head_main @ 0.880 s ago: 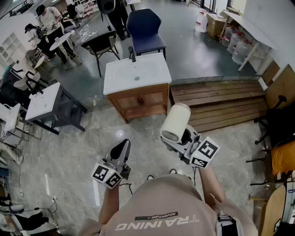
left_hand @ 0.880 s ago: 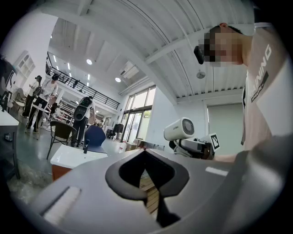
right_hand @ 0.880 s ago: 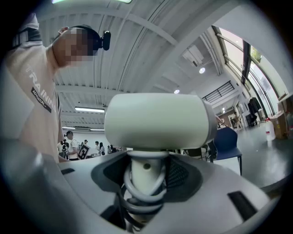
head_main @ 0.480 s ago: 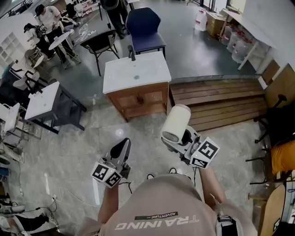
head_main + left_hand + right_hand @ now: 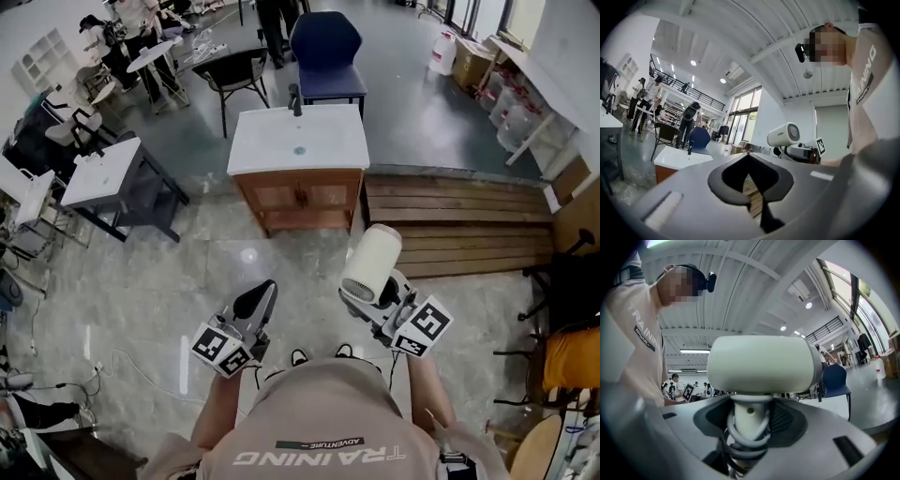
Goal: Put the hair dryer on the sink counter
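Left gripper (image 5: pixel 749 155): you hold it level, low and left in front of your body. Its jaws are together, tips meeting, with nothing between them.
Left marker cube (image 5: pixel 217 349): at the near end of that gripper, close to your shirt.
Right gripper (image 5: pixel 750 417): you hold it level, beside the left one and well apart from it. Its jaws are clamped on the handle of the hair dryer.
Right marker cube (image 5: pixel 420 326): at the near end, just above your right forearm.
Hair dryer (image 5: pixel 370 264): cream-white. Its handle runs down into the right gripper's jaws and its barrel sits across the top of them, just past the jaw tips. In the head view the grille end faces back toward you and the barrel points far.
Cord (image 5: pixel 746 439): grey, looped round the handle where the jaws grip it.
Dryer versus left gripper: the dryer is to the right of the left gripper, not touching it.
Floor (image 5: pixel 141 281): pale marbled tiles between you and the counter.
Wooden platform (image 5: pixel 459 225): far right of the grippers, beside the cabinet.
Sink counter (image 5: pixel 267 150): white top on a wooden cabinet, farther than both grippers and well apart from the dryer. The dryer is in the air, not on it.
Faucet (image 5: pixel 295 97): dark, at the counter's far edge.
Blue chair (image 5: pixel 326 45): just beyond the counter.
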Demonstrator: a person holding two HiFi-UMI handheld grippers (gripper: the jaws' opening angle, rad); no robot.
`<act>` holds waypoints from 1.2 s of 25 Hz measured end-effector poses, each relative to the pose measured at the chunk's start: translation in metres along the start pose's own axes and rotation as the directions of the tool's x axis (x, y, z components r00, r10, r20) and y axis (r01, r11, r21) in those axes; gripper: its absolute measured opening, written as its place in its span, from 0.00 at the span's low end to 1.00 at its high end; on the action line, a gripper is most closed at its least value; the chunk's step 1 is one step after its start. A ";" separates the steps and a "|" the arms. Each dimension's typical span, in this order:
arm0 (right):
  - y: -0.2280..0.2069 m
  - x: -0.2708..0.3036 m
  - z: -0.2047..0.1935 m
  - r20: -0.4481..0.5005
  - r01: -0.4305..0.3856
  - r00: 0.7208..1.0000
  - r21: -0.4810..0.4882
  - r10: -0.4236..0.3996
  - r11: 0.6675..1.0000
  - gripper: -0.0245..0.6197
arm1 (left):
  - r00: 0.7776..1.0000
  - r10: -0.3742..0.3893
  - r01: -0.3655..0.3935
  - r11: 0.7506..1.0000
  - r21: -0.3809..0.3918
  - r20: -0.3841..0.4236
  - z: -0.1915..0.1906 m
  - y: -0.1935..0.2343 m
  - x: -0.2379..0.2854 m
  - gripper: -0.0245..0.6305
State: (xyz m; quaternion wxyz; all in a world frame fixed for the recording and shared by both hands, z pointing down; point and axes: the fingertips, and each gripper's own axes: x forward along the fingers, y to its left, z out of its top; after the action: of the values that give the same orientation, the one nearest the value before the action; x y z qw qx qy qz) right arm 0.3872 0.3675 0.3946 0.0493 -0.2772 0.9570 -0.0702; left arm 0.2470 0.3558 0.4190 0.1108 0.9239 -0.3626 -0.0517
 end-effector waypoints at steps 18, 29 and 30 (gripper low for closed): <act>-0.001 -0.008 -0.051 -0.050 -0.081 0.995 0.084 0.086 0.993 0.38 | 0.995 0.084 -0.085 0.996 -0.033 -0.047 -0.035 -0.013 -0.014 0.05; 0.052 0.065 -0.054 -0.032 -0.022 0.999 0.067 0.024 0.998 0.38 | 1.000 0.009 -0.011 0.999 -0.045 -0.029 -0.017 0.051 -0.070 0.05; 0.059 0.075 -0.055 -0.036 -0.018 0.999 0.062 0.021 0.998 0.38 | 1.000 0.004 -0.005 0.999 -0.043 -0.028 -0.014 0.061 -0.078 0.05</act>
State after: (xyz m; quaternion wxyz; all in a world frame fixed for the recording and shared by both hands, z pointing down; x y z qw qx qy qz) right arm 0.2859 0.3822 0.4350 0.0412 -0.2649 0.9578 -0.1041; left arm 0.1518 0.3678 0.4487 0.1358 0.9211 -0.3618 -0.0465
